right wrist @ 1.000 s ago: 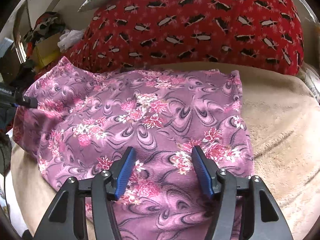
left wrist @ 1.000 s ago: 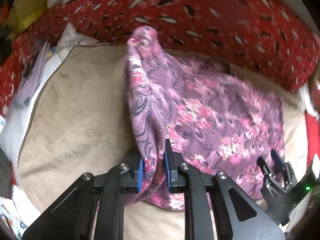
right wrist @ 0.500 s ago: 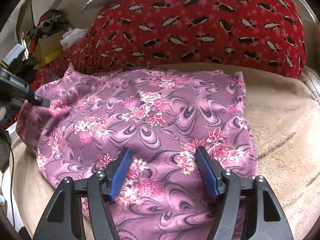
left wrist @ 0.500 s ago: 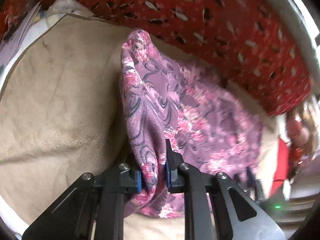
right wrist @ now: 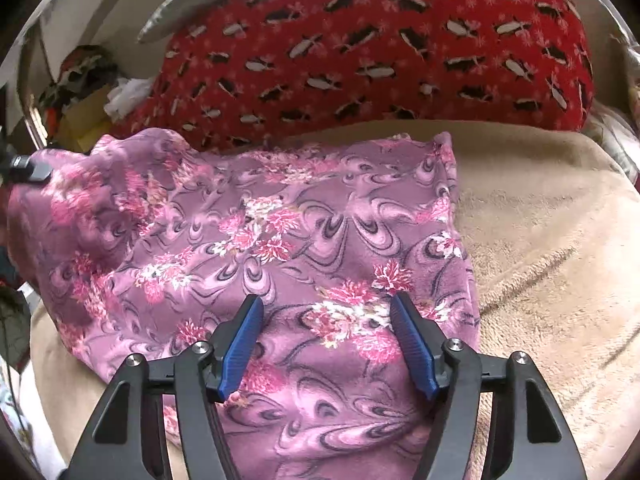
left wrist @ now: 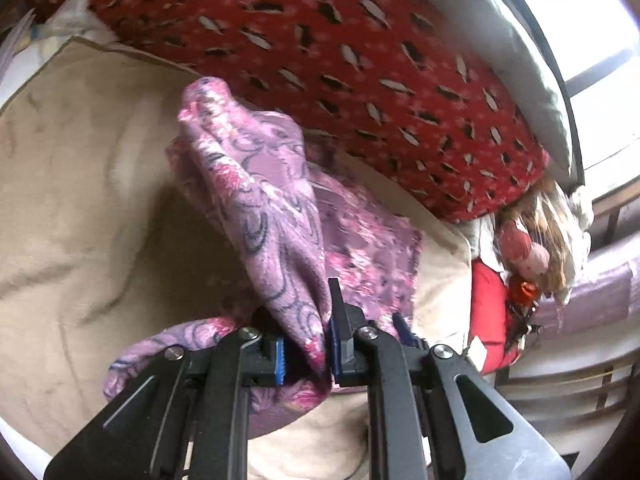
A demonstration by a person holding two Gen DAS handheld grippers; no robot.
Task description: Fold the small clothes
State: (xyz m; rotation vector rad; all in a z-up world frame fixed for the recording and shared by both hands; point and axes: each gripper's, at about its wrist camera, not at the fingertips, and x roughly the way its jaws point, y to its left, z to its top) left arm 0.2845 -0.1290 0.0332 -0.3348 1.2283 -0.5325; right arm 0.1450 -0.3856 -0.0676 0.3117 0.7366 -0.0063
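A purple garment with pink flowers lies on a beige blanket. My left gripper is shut on the garment's left edge and holds that edge raised, so the cloth stands in a tall fold. The lifted edge and the left gripper's tip show at the far left of the right wrist view. My right gripper is open, its blue pads resting low over the garment's near right part, with cloth between them but not clamped.
A red pillow with a black and white pattern lies along the back of the blanket. A red bag and a doll sit at the right. Clutter is piled at the far left.
My left gripper has lifted the garment's left edge higher and swung it to the right, over the rest of the cloth. My right gripper stayed open and shifted slightly.
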